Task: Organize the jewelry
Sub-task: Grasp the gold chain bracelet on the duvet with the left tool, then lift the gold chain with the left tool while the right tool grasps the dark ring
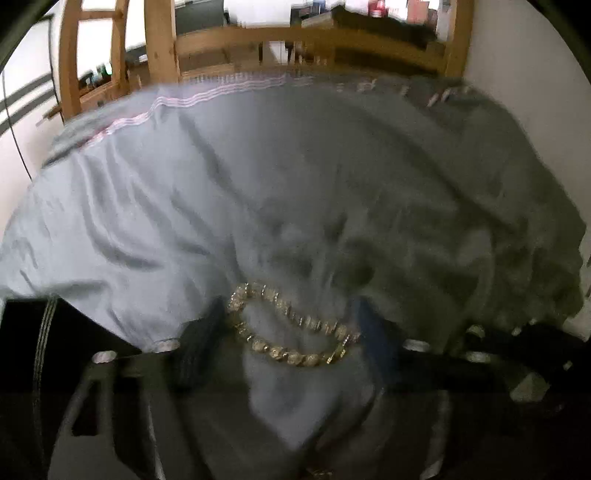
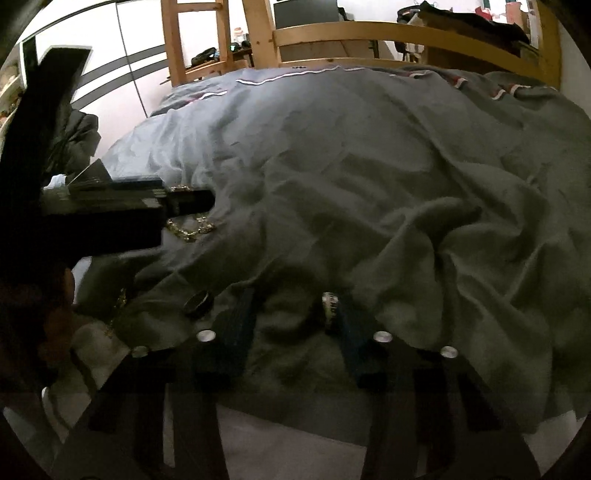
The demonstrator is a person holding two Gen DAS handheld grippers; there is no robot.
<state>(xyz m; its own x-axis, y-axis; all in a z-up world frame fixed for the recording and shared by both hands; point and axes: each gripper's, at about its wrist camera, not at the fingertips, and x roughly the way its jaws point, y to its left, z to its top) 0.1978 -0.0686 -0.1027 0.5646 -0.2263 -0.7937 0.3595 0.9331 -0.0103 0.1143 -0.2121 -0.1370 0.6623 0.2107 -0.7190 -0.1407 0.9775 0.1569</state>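
Note:
A gold beaded bracelet (image 1: pixel 291 325) lies on the grey bedspread (image 1: pixel 258 184) between my left gripper's (image 1: pixel 291 332) open fingers (image 1: pixel 199 343), which straddle it. In the right wrist view the left gripper (image 2: pixel 192 201) shows at the left, over gold chain links (image 2: pixel 188 227). My right gripper (image 2: pixel 295 314) is open above the bedspread (image 2: pixel 369 166). A silver ring (image 2: pixel 330 306) stands by its right finger (image 2: pixel 354 339). A dark ring (image 2: pixel 199 301) lies just left of its left finger (image 2: pixel 236 325). Another gold piece (image 2: pixel 118 306) lies at the bed's edge.
A wooden bed frame (image 1: pixel 306 40) runs along the far side, also in the right wrist view (image 2: pixel 369 31). A white wardrobe (image 2: pixel 122 55) stands at the left. A white wall (image 1: pixel 524 66) is to the right. The bedspread is wrinkled, with ridges at the right.

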